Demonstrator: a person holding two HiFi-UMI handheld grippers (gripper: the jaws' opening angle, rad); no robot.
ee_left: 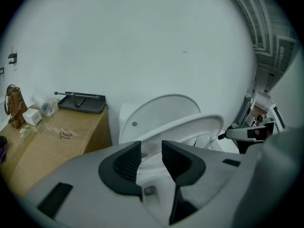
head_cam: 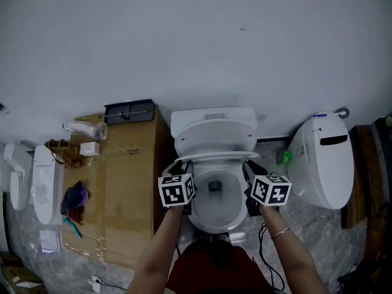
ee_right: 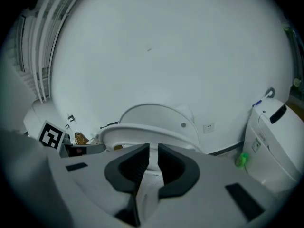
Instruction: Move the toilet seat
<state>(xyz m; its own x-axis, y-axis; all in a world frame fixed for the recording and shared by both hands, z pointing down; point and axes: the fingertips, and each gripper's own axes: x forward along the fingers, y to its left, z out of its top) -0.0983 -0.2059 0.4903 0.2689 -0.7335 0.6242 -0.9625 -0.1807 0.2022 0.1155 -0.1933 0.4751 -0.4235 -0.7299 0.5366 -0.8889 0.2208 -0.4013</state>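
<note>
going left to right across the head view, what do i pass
left white fixture → cardboard box → left gripper → toilet seat → right gripper → right white fixture

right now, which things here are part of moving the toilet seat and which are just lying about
In the job: toilet seat, lid, left gripper, right gripper.
Lying about: cardboard box, black tray, second toilet.
</note>
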